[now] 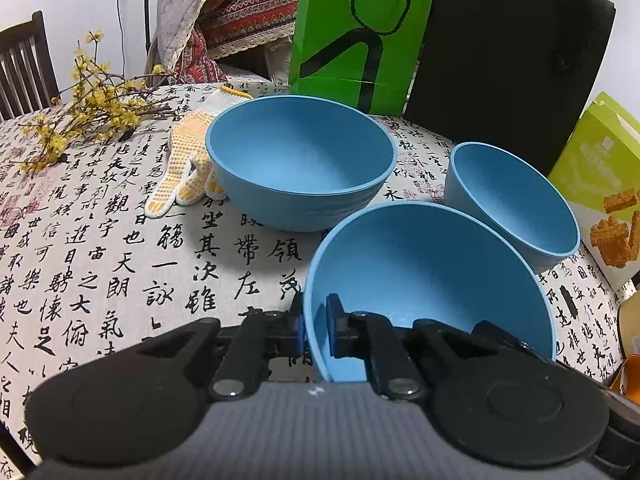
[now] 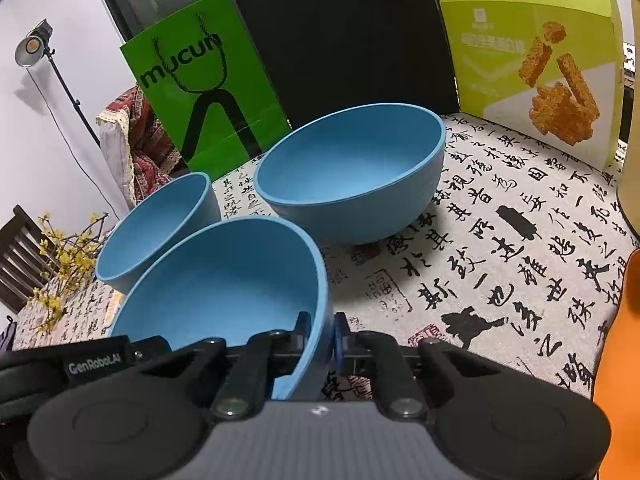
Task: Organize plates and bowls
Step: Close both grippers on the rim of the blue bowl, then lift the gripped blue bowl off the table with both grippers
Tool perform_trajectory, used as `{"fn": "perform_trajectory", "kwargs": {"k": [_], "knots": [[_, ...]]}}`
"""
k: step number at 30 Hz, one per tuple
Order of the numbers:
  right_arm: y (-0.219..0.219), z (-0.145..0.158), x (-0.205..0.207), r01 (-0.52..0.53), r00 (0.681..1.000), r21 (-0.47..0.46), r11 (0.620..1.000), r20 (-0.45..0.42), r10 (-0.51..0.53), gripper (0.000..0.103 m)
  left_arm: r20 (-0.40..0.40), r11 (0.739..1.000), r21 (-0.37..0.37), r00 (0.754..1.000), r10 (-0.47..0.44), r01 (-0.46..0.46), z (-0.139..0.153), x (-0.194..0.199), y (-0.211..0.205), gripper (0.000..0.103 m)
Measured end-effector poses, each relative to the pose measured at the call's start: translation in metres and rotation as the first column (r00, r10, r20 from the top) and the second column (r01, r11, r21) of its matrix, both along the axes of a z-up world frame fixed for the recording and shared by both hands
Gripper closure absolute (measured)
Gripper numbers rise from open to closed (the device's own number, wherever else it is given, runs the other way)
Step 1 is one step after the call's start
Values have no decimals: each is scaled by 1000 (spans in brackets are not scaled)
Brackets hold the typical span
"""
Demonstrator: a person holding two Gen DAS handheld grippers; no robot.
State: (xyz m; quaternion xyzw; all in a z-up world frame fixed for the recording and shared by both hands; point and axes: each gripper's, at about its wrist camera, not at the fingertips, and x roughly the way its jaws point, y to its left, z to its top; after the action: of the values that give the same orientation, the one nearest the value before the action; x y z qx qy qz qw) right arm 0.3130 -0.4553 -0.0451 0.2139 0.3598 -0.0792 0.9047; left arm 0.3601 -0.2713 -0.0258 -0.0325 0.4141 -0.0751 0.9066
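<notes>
Three smooth, matte blue bowls stood on a calligraphy-printed tablecloth (image 1: pixel 100 248). The nearest bowl (image 1: pixel 420 280) sat tilted, its near wall hidden behind the gripper bodies. The left gripper (image 1: pixel 316 330) pinched its left rim, one pad inside and one outside; the right gripper (image 2: pixel 322 338) clamped the opposite rim likewise.

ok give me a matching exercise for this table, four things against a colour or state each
Things:
1 glove
2 paper bag
3 near bowl
4 twigs

States:
a green, standing upright
b blue, rim pinched by the left hand-held gripper
c white with yellow dots, lying flat
d bearing yellow blossoms

Pairs: 1-c, 2-a, 3-b, 4-d
</notes>
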Motion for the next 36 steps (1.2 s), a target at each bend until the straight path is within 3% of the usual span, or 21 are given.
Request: {"fn": "perform_trajectory", "kwargs": {"k": [10,24,36], "knots": [[3,5,-4,-3,1000,-28,1000,20,4,93,21,1000,7,1000,-5,5,4,-5,0,92],[7,15,-9,-41,997,29,999,65,39,93,90,1000,9,996,6,-7,31,-21,11,92],[22,32,-18,-56,994,23,998,91,54,93,118,1000,5,993,9,-10,45,-33,29,92]]}}
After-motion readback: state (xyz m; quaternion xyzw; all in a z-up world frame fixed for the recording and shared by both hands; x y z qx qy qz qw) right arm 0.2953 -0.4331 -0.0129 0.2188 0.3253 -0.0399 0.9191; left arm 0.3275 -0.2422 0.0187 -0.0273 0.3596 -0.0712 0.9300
